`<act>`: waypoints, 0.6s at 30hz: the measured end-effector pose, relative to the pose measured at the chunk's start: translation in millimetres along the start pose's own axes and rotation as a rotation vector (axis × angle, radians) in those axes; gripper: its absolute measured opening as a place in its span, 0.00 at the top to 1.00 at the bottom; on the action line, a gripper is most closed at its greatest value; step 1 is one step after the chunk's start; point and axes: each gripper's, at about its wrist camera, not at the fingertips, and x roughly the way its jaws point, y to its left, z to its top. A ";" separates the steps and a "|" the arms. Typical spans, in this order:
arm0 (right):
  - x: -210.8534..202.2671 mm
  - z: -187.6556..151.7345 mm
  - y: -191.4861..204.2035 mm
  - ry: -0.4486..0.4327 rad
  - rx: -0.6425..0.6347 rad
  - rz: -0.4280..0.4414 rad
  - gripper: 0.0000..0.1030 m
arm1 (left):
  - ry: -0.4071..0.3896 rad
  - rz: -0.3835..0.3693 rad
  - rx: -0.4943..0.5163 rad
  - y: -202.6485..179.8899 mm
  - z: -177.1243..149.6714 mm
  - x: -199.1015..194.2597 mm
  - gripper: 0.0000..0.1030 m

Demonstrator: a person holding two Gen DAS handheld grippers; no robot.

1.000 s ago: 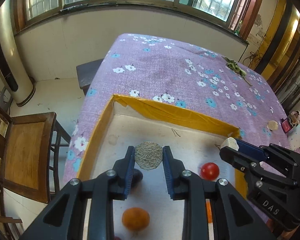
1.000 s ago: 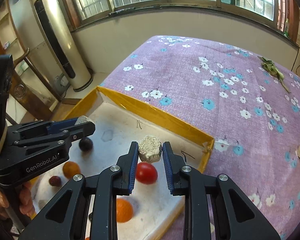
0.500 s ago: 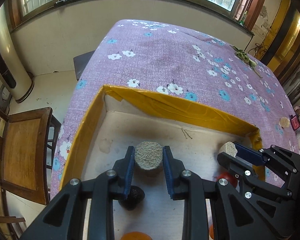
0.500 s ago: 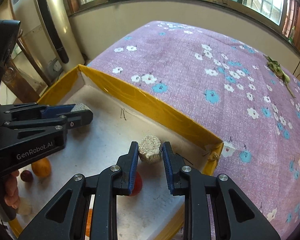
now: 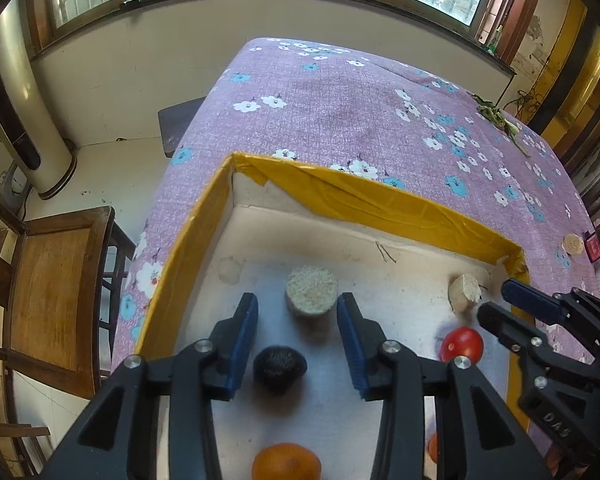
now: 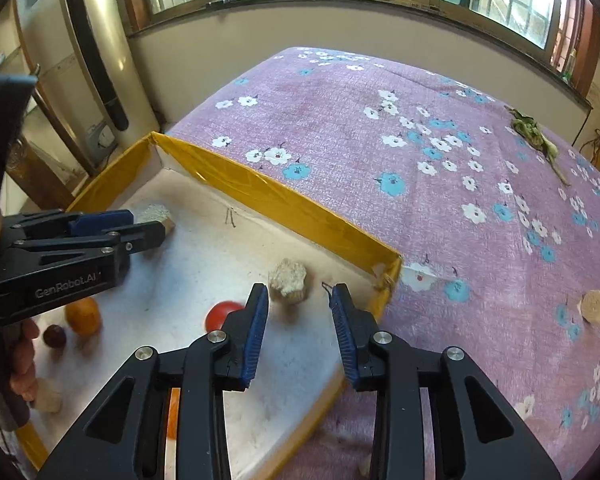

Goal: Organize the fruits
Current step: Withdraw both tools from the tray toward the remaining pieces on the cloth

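Your left tool (image 5: 298, 310) has just been opening; its blue pads now stand spread, clear of the round beige puck (image 5: 311, 290) that sits on the white tray floor, centre of the left view, just ahead of the tips. A dark wrinkled fruit (image 5: 280, 367) lies between the tool's fingers, lower centre, not touched. An orange (image 5: 286, 462) sits at the bottom edge. The red tomato (image 5: 462, 345) is at right centre, beside your other tool.

Your right tool (image 6: 300, 300) has also just been opening; pads slightly apart, with the pale lumpy chunk (image 6: 289, 276) sitting free on the tray just ahead of them, centre of the right view. That chunk is near the tray's right corner. Red tomato shows left of the left pad. An orange fruit (image 6: 83, 315) and a small dark red fruit (image 6: 55, 336) lie at lower left, near your hand (image 6: 22, 364).

Everything sits in the yellow-taped tray (image 5: 380, 202), which rests on the purple flowered cloth (image 6: 380, 120) over the worktop. Another beige puck (image 6: 595, 306) lies on the cloth at right, well apart from the tray. A green sprig (image 6: 534, 130) is at upper right. A wooden chair (image 5: 48, 292) stands at left in the left view.
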 end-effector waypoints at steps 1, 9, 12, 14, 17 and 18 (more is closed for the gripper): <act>-6.9 -3.0 -0.5 -0.010 0.002 -0.009 0.70 | -0.004 0.005 -0.001 0.3 -2.2 -2.7 0.57; -49.7 -35.1 -7.4 -0.031 0.037 -0.012 0.70 | -0.050 0.029 0.000 -5.0 -22.7 -27.6 0.42; -58.0 -47.5 -12.5 -0.022 0.065 -0.012 0.70 | -0.062 0.030 0.003 -9.6 -32.0 -36.2 0.40; -65.1 -58.3 -16.4 -0.018 0.083 -0.012 0.70 | -0.069 0.028 0.004 -13.3 -38.0 -42.2 0.37; -73.8 -72.9 -19.2 -0.016 0.095 -0.018 0.70 | -0.086 0.045 0.012 -20.1 -47.7 -52.1 0.34; -77.5 -78.2 -19.5 -0.020 0.097 -0.026 0.70 | -0.094 0.056 0.016 -22.8 -50.9 -55.6 0.33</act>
